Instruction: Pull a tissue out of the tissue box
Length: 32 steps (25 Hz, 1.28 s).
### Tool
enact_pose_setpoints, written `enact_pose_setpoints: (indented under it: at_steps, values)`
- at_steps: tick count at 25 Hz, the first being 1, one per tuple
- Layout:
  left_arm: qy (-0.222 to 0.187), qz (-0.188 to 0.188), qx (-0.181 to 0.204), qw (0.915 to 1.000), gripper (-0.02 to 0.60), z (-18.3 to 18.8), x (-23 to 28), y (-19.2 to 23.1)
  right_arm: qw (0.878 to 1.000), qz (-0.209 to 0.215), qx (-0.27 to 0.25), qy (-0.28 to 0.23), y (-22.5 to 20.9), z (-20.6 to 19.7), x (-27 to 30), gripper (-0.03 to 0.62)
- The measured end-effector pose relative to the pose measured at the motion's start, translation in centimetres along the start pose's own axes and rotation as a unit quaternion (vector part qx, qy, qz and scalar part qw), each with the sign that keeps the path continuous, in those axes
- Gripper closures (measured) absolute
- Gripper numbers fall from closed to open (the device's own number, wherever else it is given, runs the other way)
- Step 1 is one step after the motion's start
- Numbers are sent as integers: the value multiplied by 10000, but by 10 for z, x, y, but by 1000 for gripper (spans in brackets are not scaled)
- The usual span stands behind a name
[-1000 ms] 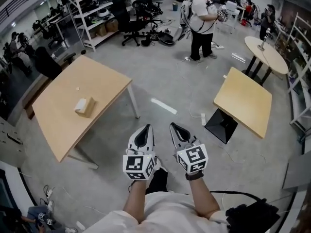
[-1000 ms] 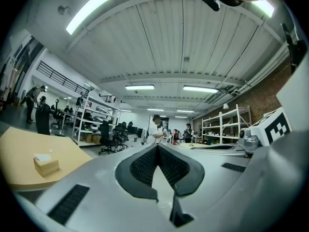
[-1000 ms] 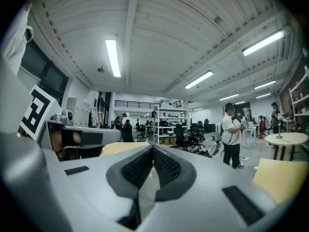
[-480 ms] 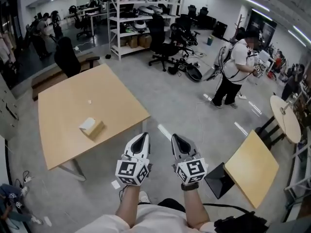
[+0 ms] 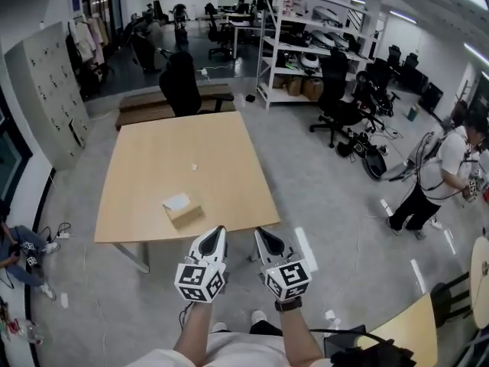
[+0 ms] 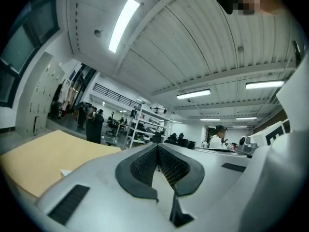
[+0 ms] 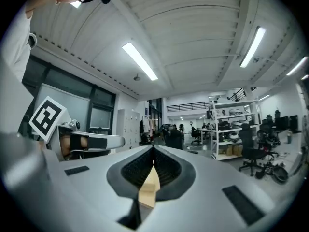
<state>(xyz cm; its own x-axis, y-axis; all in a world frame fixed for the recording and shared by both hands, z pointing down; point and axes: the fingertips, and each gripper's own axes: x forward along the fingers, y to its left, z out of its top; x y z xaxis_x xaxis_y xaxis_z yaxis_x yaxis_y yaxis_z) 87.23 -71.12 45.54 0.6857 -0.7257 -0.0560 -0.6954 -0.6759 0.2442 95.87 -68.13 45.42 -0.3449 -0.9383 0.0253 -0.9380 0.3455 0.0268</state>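
The tissue box point(image 5: 183, 208), tan with a white tissue showing on top, sits near the front edge of a light wooden table point(image 5: 153, 159). Both grippers are held side by side over the floor, just short of that edge and pointing level towards it. My left gripper point(image 5: 217, 232) has its jaws together and holds nothing; the box lies a little ahead and to its left. My right gripper point(image 5: 260, 234) is shut and empty too. In the left gripper view the closed tips point(image 6: 158, 146) point over the tabletop point(image 6: 43, 153). The right gripper view shows shut tips point(image 7: 153, 151).
A black office chair point(image 5: 183, 82) and a low bench point(image 5: 164, 105) stand behind the table. Lockers point(image 5: 46, 90) line the left wall, shelving point(image 5: 306, 44) the back. A person point(image 5: 443, 174) stands at the right, another sits on the floor point(image 5: 19, 254). A second table's corner point(image 5: 420, 327) is at bottom right.
The view has swung left: the table and tissue box, first far off at the left, now lie straight ahead of the grippers. Both grippers stayed shut and side by side.
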Motion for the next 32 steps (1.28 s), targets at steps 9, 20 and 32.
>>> enact_pose_setpoints:
  at_steps: [9,20,32]
  values:
    - [-191,1235,421,9913,581,-2,28,10,9940,1057,288,-66,-50,8,57,589]
    - [-212,2415,449,9691,581,13,23,149,9806,1924,238,293,-14,-19,203,589]
    - [-216,2373,421,9703,581,39,32,312,9766,2117,-192,331,48,-26,348,589]
